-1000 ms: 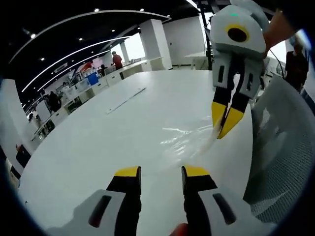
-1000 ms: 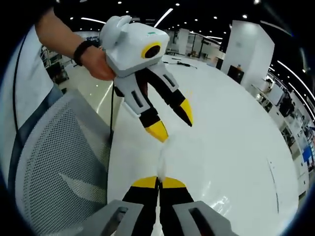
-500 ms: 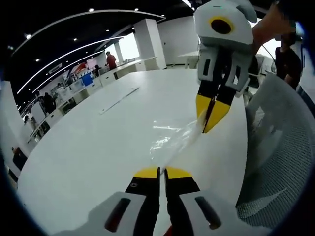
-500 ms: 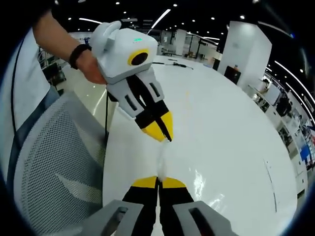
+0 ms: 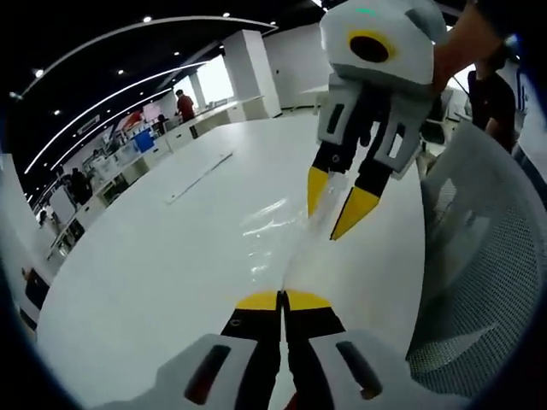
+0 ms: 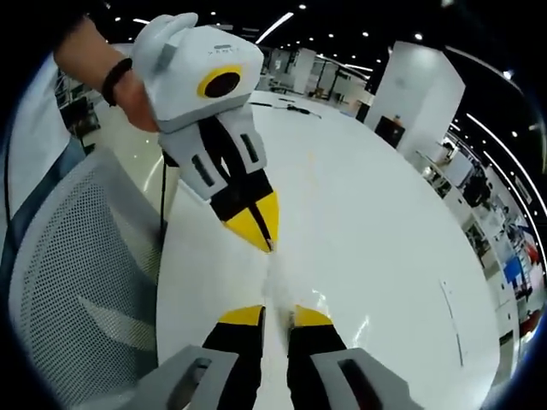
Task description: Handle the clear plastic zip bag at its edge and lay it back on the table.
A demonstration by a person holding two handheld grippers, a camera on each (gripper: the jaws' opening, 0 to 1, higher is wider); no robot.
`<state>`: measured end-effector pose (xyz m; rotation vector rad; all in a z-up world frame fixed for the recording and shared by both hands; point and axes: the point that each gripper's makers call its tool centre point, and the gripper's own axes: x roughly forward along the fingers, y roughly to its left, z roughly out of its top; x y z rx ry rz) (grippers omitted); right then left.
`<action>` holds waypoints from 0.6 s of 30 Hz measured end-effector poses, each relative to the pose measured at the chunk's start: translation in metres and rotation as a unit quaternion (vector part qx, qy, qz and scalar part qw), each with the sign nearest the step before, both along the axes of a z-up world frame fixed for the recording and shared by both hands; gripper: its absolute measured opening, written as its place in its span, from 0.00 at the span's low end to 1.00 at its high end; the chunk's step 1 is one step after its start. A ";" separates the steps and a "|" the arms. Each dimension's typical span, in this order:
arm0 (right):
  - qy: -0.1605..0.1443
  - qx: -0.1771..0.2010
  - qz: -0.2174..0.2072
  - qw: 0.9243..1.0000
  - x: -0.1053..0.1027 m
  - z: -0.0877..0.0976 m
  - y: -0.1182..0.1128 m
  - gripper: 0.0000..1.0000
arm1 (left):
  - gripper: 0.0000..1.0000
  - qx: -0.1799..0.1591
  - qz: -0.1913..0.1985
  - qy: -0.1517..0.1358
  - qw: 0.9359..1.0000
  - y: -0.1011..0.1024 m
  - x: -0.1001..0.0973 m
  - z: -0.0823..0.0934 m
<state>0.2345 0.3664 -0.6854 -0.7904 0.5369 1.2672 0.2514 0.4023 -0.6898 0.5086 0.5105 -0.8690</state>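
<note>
The clear plastic zip bag stretches over the white table between the two grippers. My left gripper is shut on the bag's near edge. In the left gripper view, my right gripper hangs over the bag's far end with its yellow tips apart. In the right gripper view, my right gripper is open, and the bag runs through the gap between its jaws. There the left gripper points down, shut on the bag's other end, held by a hand.
A grey mesh chair stands against the table's edge, also seen as the chair in the right gripper view. A long thin strip lies farther out on the table. People stand at desks in the background.
My left gripper went from open to shut on the bag's edge. My right gripper, shut on the bag before, has now opened its jaws. Both grippers moved closer together.
</note>
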 end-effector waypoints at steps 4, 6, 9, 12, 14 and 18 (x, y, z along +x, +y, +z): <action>-0.005 -0.001 0.006 1.000 0.000 0.001 0.004 0.08 | 0.00 0.004 -0.004 -0.001 1.000 -0.004 0.001 0.000; -0.010 -0.004 0.011 1.000 -0.001 0.001 0.006 0.10 | 0.00 0.012 -0.008 -0.002 1.000 -0.005 0.001 -0.002; -0.016 -0.008 0.015 1.000 -0.001 0.003 0.009 0.12 | 0.00 0.016 -0.012 -0.001 1.000 -0.007 -0.001 -0.003; -0.025 -0.011 0.025 0.999 -0.003 0.006 0.012 0.13 | 0.00 0.021 -0.015 -0.001 1.000 -0.006 -0.002 -0.005; -0.027 -0.016 0.032 0.999 -0.003 0.007 0.014 0.13 | 0.00 0.024 -0.015 -0.001 1.000 -0.006 -0.002 -0.007; -0.035 -0.021 0.041 0.998 -0.003 0.008 0.020 0.14 | 0.00 0.030 -0.017 -0.001 0.999 -0.008 -0.003 -0.008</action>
